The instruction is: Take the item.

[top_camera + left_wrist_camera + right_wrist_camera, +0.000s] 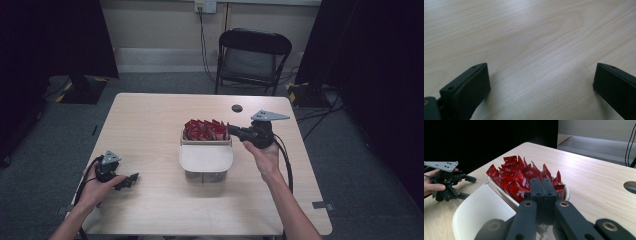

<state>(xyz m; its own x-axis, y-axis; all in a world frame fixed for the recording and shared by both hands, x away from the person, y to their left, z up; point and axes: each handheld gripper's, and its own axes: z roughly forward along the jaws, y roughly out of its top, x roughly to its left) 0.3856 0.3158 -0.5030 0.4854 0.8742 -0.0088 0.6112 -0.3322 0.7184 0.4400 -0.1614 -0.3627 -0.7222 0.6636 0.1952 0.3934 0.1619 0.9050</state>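
Note:
A white tub (206,142) stands near the table's middle, heaped with several red packets (205,130). Its white lid (206,157) lies open toward me. My right gripper (230,129) points left at the tub's right rim, level with the packets. In the right gripper view its jaws (544,182) are pressed together just over the red packets (519,176), and I see nothing between them. My left gripper (131,180) rests low at the table's front left. Its jaws (541,75) stand wide apart over bare wood. The right gripper view has it open too (469,187).
A small black round hole (237,108) sits in the tabletop behind the tub. A black folding chair (252,52) stands beyond the far edge. Dark screens flank the table. Bare light wood (150,125) stretches between the two grippers.

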